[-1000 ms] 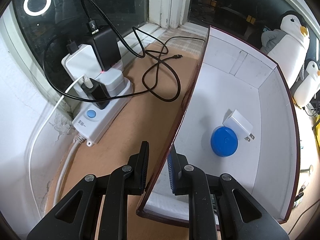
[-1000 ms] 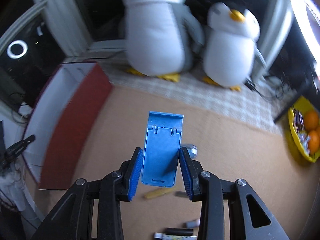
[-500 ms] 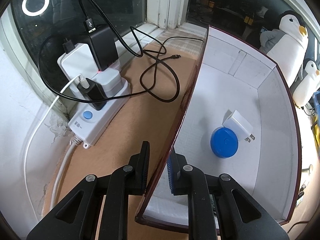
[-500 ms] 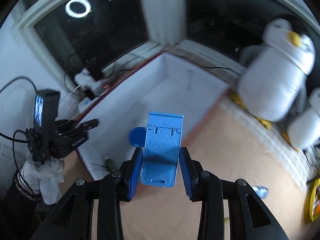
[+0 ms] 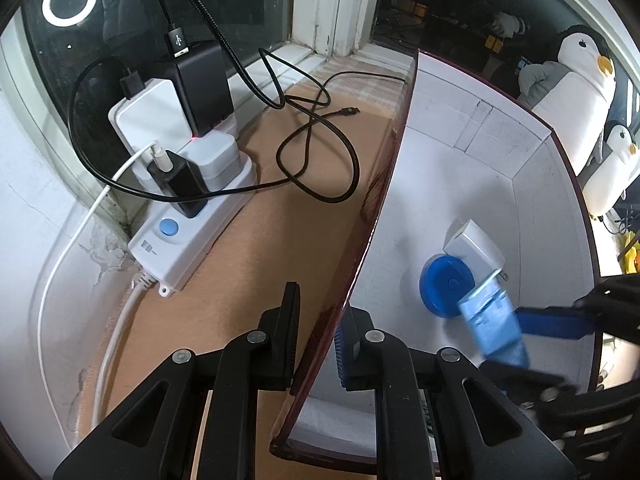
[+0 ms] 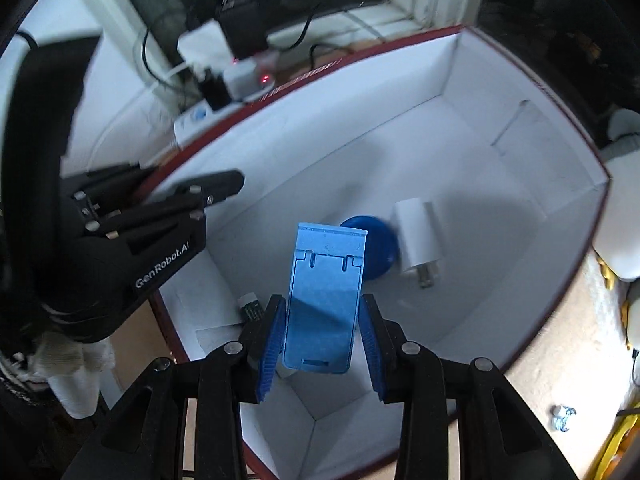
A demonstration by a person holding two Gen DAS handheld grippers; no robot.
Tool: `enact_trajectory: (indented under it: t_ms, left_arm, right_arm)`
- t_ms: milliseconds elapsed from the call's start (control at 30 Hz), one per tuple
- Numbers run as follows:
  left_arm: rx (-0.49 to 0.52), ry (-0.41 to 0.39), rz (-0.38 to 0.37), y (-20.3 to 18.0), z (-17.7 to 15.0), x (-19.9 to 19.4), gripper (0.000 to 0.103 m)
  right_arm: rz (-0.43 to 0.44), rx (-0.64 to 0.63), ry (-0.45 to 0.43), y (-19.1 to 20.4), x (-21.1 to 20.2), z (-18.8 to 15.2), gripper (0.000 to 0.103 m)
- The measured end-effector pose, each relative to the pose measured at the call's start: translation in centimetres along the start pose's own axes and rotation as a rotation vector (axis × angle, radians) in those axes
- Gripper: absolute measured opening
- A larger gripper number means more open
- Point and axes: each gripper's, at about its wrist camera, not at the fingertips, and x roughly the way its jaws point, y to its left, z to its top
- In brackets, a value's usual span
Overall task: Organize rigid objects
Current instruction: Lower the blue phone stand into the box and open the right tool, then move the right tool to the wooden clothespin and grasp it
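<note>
Right tongs (image 6: 320,336) gripping the blue stand (image 6: 324,296) over the box (image 5: 532,184); left tongs (image 5: 318,332) seemingly pinch its wall. Dropped, the stand could knock the charger (image 6: 416,240).

My jaws hang over a brown tabletop (image 5: 256,272) that runs up to a window sill. A white power strip (image 5: 188,228) (chargers plugged in, a red light showing) lies on it by the wall, just beside a loose black cable (image 5: 320,152). A white-lined box (image 5: 452,168) with a dark red outside also stands on it. Past the box's near corner lies a small pale object (image 6: 562,416), possibly a clip.
</note>
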Motion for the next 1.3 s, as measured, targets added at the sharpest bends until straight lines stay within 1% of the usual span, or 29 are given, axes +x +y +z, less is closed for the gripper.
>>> enact_trajectory:
  t_ms: [133,233,433,567,733,833,900,967,1067,1167,1200,1300]
  left_arm:
    - [-0.005,0.0,-0.003,0.0,-0.1,0.0,0.014]
    - [-0.005,0.0,-0.002,0.0,0.0,0.0,0.014]
    - [-0.002,0.001,0.002,0.0,-0.1,0.0,0.014]
    - [-0.001,0.005,0.003,0.0,0.0,0.1,0.014]
    - [0.005,0.012,0.011,-0.1,0.0,-0.2,0.014]
    - [0.002,0.016,0.013,0.0,0.0,-0.4,0.014]
    - [0.002,0.017,0.017,0.0,-0.2,-0.5,0.015]
    - [0.003,0.014,0.021,0.0,-0.3,-0.8,0.015]
    - [0.004,0.013,0.029,-0.1,-0.4,-1.1,0.015]
    - [0.005,0.012,0.037,-0.1,-0.5,-1.3,0.015]
    - [0.005,0.012,0.039,-0.1,-0.5,-1.3,0.015]
    - [0.005,0.012,0.045,-0.1,-0.6,-1.5,0.015]
  right_arm:
    - [0.015,0.015,0.019,0.0,0.8,-0.1,0.034]
    - [0.003,0.024,0.024,-0.3,1.0,-0.1,0.034]
    - [0.018,0.043,0.015,-0.7,1.1,-0.1,0.035]
    - [0.033,0.058,-0.011,-1.4,0.0,-0.7,0.036]
    - [0.07,0.106,-0.087,-2.4,-2.8,-1.7,0.036]
    - [0.093,0.147,-0.139,-3.6,-5.0,-3.0,0.036]
    - [0.119,0.193,-0.182,-5.0,-6.9,-4.5,0.036]
    - [0.121,0.233,-0.213,-6.3,-8.5,-5.1,0.037]
    - [0.118,0.316,-0.256,-9.3,-10.5,-8.0,0.037]
    - [0.077,0.39,-0.273,-11.7,-11.6,-11.6,0.038]
    - [0.064,0.425,-0.27,-13.0,-11.8,-13.1,0.039]
    - [0.038,0.519,-0.241,-16.4,-11.0,-16.3,0.039]
